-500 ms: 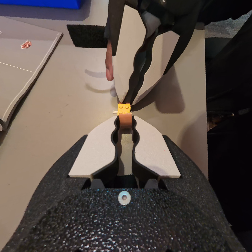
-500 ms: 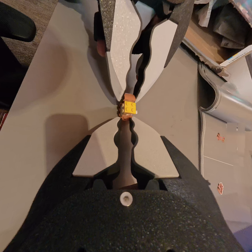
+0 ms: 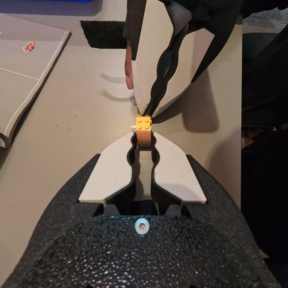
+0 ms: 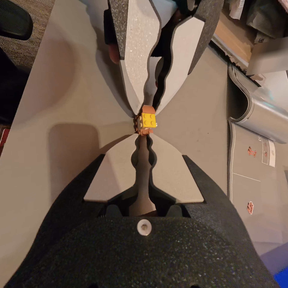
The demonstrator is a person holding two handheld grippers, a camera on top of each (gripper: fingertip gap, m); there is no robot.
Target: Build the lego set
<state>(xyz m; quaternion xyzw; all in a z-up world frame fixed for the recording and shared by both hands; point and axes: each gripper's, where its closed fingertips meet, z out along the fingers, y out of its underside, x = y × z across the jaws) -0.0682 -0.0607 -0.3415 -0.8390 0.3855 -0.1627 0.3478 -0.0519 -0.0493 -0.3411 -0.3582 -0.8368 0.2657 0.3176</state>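
A small brick assembly hangs above the grey table between the two grippers. It is a yellow four-stud brick with a brown rounded brick on one end, a small brown plate on the other, and a white pin at its side. My left gripper is shut on the brown rounded brick. My right gripper comes from the opposite side, and its tips pinch the small brown plate. The left wrist view shows the right gripper narrowed onto that end. The yellow brick also shows in the right wrist view.
An open grey booklet lies to the left, and shows in the right wrist view. A black patch sits on the far table. A black chair and a cardboard box stand beyond the table's edges. Left and right tips are no more than a few centimetres apart.
My right gripper's jaws have narrowed further onto the small brown plate at the assembly's end. My left gripper has kept its hold, and the assembly has barely moved.
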